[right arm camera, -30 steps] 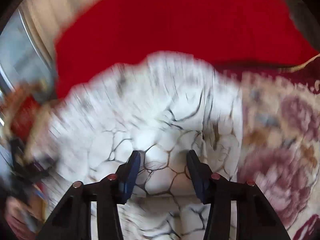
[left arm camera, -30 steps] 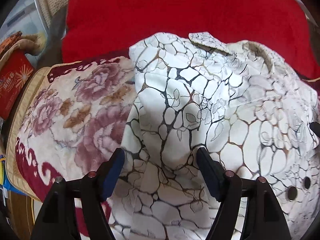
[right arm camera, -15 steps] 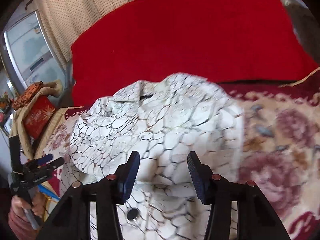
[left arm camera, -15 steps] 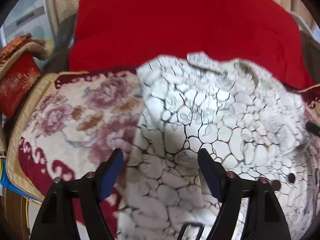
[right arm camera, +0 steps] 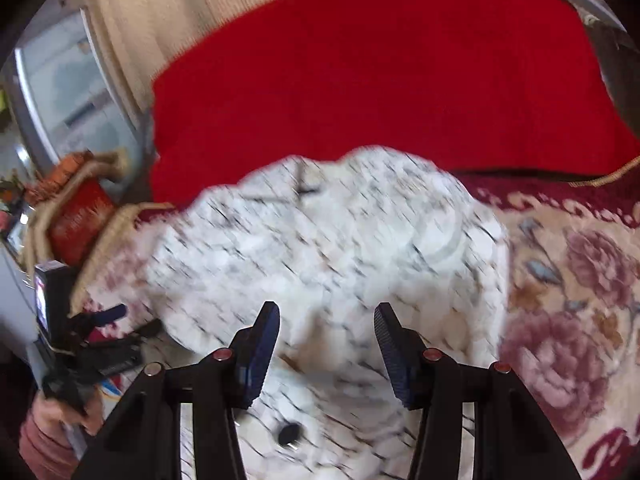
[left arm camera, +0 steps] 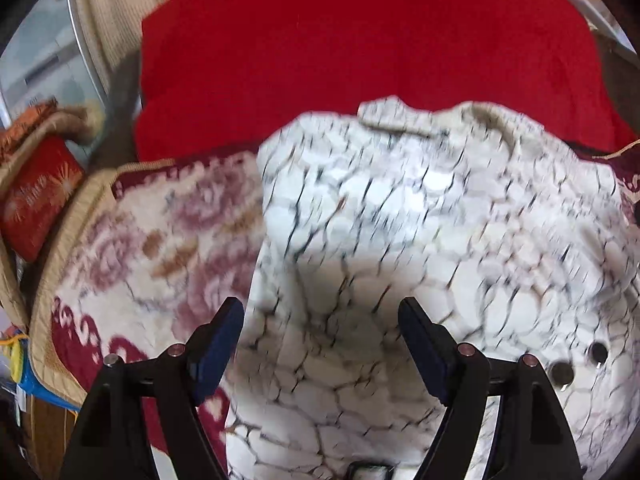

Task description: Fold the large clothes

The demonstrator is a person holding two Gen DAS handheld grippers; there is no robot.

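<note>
A white garment (left arm camera: pixel 420 232) with a black cracked-stone print and dark buttons lies bunched on a floral blanket (left arm camera: pixel 160 240). It also shows in the right wrist view (right arm camera: pixel 340 248), blurred. My left gripper (left arm camera: pixel 320 320) is open and empty, above the garment's left part. My right gripper (right arm camera: pixel 326 320) is open and empty, above the garment's right part. The left gripper also shows at the left edge of the right wrist view (right arm camera: pixel 88 332), held by a hand.
A large red cushion (left arm camera: pixel 360 52) stands behind the garment, also in the right wrist view (right arm camera: pixel 380 80). A red packet (left arm camera: pixel 36 196) and woven items sit at the far left. The floral blanket (right arm camera: pixel 568 288) extends to the right of the garment.
Both grippers have pulled back and risen from the garment, staying open. The garment now lies lower and further away in both views. Both views are motion-blurred.
</note>
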